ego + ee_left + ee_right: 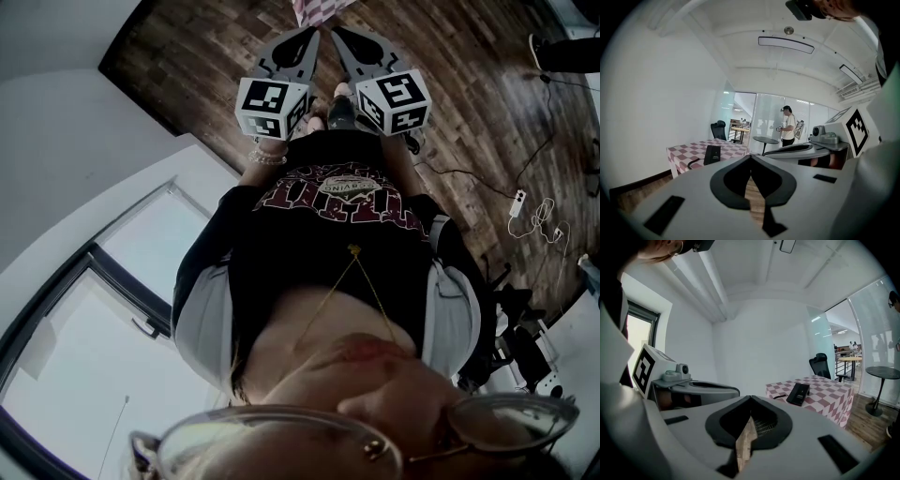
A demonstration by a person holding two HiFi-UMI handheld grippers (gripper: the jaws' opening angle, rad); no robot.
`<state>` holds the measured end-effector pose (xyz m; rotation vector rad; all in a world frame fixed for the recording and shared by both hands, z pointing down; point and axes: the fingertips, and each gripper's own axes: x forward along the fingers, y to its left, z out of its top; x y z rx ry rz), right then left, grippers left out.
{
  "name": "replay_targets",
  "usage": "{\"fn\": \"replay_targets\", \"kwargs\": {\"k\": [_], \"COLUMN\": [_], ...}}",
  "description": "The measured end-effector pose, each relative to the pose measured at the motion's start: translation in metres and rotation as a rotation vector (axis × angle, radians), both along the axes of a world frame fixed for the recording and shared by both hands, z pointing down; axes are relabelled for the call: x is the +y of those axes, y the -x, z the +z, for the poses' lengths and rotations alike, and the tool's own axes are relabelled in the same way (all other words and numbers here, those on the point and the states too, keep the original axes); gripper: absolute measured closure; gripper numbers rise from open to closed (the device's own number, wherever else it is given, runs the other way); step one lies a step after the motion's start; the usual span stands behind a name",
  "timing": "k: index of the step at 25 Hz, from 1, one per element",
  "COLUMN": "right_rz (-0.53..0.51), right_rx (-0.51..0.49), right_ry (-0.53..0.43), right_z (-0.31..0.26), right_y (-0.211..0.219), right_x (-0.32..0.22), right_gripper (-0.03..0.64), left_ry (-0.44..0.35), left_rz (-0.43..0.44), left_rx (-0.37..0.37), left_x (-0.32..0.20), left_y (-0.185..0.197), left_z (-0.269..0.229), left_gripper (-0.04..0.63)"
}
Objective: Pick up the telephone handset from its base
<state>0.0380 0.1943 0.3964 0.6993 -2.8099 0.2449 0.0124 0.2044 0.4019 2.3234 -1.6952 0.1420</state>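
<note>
Our left gripper [751, 158] and right gripper [750, 398] are both clenched, empty. The flat black plastic telephone [798, 393] lies on a pink-checked table [829, 391], well apart, at 3 o'clock from the right tips. Probably light, rigid, slick: we should pinch it across its narrow middle.
</note>
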Motion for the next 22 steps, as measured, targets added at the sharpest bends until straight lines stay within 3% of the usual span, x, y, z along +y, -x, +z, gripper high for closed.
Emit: {"fn": "replay_targets", "kwargs": {"k": [22], "right_rz": [-0.099], "right_rx": [-0.027], "right_ry": [-0.02], "right_z": [-0.012], "right_y": [0.009], "right_x": [-0.118], "right_gripper": [0.597], "left_ry": [-0.009], "left_rz": [-0.074], "left_rx": [-0.011], "left_x": [-0.122], "left_y": [0.002], "left_z": [-0.008], "left_gripper": [0.584]}}
